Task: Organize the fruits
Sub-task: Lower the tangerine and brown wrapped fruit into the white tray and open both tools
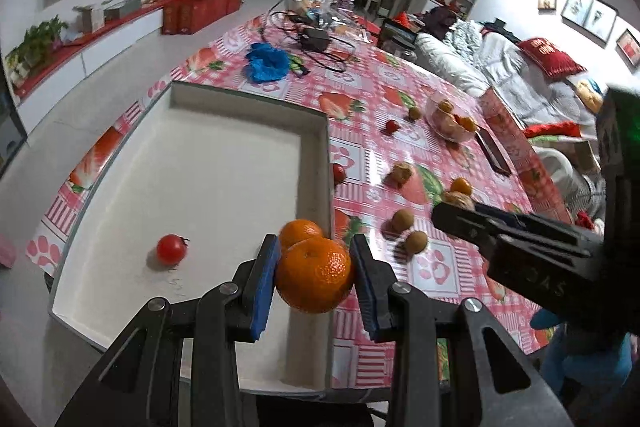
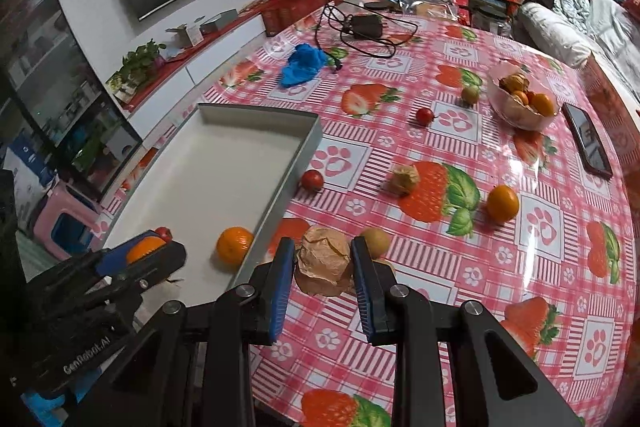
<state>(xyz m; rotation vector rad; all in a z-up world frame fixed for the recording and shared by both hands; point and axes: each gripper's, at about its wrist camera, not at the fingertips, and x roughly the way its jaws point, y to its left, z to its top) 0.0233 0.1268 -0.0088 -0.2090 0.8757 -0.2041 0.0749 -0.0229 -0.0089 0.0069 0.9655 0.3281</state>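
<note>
A white tray (image 2: 224,163) lies at the table's (image 2: 500,299) left edge, its long axis running away from the cameras. Inside it, a cherry tomato (image 1: 171,248) sits near the left wall and a mandarin (image 1: 300,233) rests against the right wall near the front corner. The left gripper (image 1: 316,277) is clamped on a second mandarin (image 1: 314,277), stem dimple facing up, over the tray's right wall just in front of the first.

To the right, on the cloth, the right gripper (image 2: 323,269) has its blue pads (image 2: 280,283) touching both sides of a papery husk fruit (image 2: 325,261); whether it is squeezed or only bracketed I cannot tell. A small brown fruit (image 2: 376,242) lies just behind it.

Farther right, another tomato (image 2: 312,180) touches the tray's outer wall, a second husk fruit (image 2: 405,179) and an orange (image 2: 502,203) lie mid-table, and a clear bowl (image 2: 520,99) of fruit stands near the far right edge beside a phone (image 2: 587,143), which points away along that edge.
</note>
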